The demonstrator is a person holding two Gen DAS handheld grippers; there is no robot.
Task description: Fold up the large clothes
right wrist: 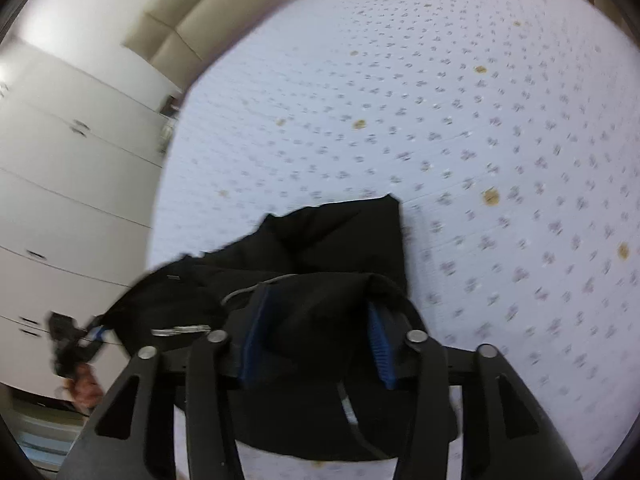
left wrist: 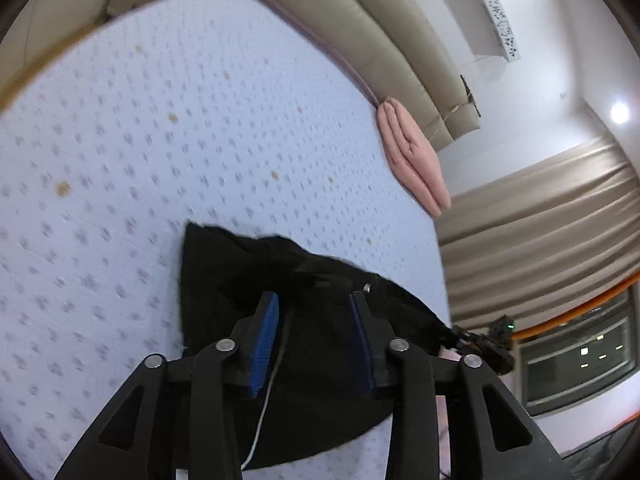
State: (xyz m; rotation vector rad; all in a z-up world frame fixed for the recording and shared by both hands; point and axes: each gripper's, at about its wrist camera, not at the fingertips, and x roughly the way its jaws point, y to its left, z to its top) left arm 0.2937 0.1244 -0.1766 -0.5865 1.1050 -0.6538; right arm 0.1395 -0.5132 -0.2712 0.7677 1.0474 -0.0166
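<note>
Black garment (left wrist: 304,344) is hanging over the bed (left wrist: 160,160), both tools gaping, left tool (left wrist: 314,340) and right tool (right wrist: 316,344) seemingly draping it flat.

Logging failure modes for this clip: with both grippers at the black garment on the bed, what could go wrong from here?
1. The right gripper stands wide with the black garment only draped over it, so the cloth may slide off.
2. The left gripper is also open around a white drawstring, which could snag.
3. A wide sweep might disturb the folded pink cloth at the bed's edge.
</note>
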